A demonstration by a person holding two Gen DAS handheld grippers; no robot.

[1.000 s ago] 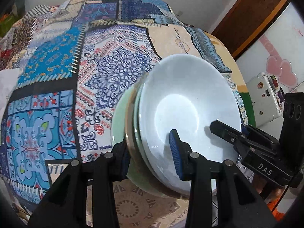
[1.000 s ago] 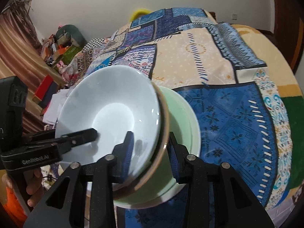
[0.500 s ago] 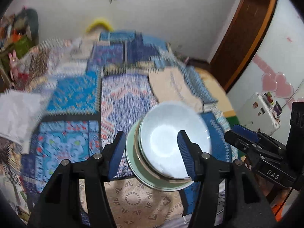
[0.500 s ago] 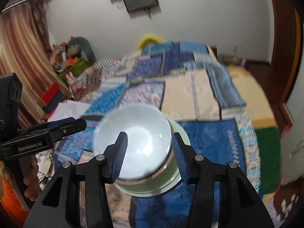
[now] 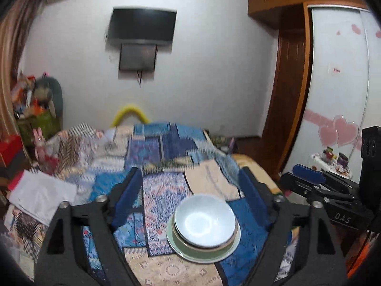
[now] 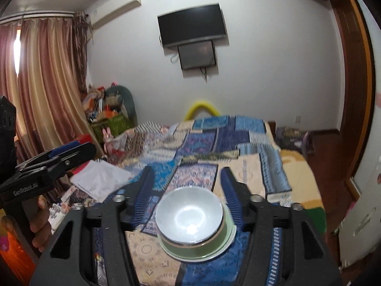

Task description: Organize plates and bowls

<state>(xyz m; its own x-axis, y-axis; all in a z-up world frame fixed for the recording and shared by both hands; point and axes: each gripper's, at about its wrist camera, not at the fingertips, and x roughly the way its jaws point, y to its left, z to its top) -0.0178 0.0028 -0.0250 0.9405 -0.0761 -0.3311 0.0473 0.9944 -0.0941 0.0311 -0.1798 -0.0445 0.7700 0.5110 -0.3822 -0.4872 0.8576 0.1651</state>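
The stack of bowls [image 5: 206, 224] sits on the bed [image 5: 166, 186], straight ahead of and below both the left hand-held gripper [image 5: 190, 197] and the right hand-held gripper [image 6: 188, 195], each with jaws apart and empty, neither clearly nearer.

A white bowl [image 5: 204, 219] sits in a pale green plate [image 5: 228, 250] with a darker olive rim between them. The bedspread [image 5: 164, 190] is patchwork: blue florals, cream panels, pink-and-white zigzags. The far wall [image 6: 262, 71] is white with a black television [image 6: 192, 25]; the curtains [image 6: 45, 90] are striped rose and beige.
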